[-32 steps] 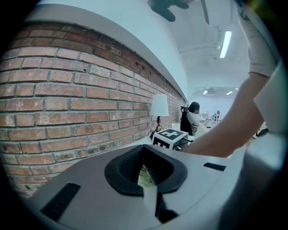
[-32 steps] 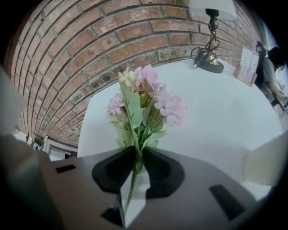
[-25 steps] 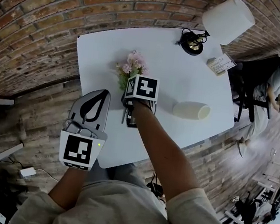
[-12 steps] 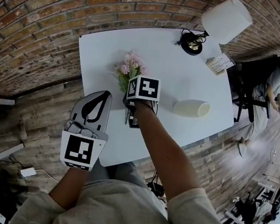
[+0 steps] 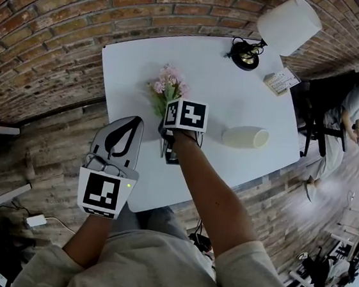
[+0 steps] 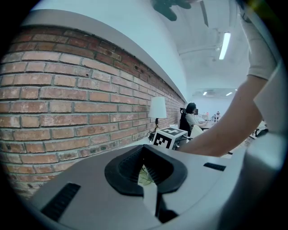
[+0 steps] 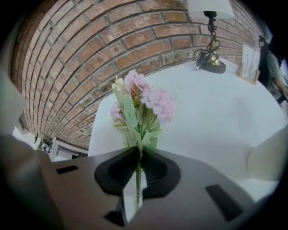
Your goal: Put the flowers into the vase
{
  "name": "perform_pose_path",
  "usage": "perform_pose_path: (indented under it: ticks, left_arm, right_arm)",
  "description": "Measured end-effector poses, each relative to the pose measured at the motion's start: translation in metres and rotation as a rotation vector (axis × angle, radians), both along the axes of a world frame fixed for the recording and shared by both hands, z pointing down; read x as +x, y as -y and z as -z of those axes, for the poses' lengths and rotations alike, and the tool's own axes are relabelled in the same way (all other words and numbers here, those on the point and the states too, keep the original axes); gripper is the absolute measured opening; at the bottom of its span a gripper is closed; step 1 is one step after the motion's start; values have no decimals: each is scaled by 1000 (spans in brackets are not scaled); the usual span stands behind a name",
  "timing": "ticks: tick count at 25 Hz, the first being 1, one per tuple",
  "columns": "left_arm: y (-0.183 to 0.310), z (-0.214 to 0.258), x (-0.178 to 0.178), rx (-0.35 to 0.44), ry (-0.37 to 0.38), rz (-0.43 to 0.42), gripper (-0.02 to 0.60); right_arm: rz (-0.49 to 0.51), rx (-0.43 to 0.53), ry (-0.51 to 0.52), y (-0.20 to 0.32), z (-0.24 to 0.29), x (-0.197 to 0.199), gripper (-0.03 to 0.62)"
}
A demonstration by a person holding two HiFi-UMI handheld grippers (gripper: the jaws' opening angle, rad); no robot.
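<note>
In the head view, the right gripper (image 5: pixel 170 110) sat over the middle of the white table (image 5: pixel 238 82). Its fingers were clenched low on the flowers (image 5: pixel 168 84), whose pink blooms pointed toward the brick wall at the top of the frame. The vase (image 5: pixel 246 138) lay on its side to the right of them, well apart, with its long axis running across the frame; which end was the mouth could not be told. The left gripper (image 5: pixel 129 124) hung at the table's lower left edge, farther from the vase. In the left gripper view, its fingers were pressed together on nothing. In the right gripper view, the fingers pinched the green stem (image 7: pixel 137 179) upright between them, and the vase showed at the right edge. The right hand looked nearer, so the stems would probably travel rightward, and the toppled vase would likely need righting.
</note>
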State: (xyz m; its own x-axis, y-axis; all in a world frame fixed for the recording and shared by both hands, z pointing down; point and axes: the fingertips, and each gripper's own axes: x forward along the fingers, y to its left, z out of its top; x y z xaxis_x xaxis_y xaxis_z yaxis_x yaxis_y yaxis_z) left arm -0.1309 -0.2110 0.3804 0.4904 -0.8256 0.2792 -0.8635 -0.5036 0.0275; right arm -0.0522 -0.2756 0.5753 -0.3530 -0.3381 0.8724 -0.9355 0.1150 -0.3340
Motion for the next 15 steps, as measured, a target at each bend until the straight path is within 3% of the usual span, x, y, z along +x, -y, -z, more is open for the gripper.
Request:
perform_pose_path:
  ticks: [15]
  left_arm:
    - [-4, 1, 4, 7, 8, 3, 3]
  right_arm:
    - [1, 128, 14, 7, 16, 0, 29]
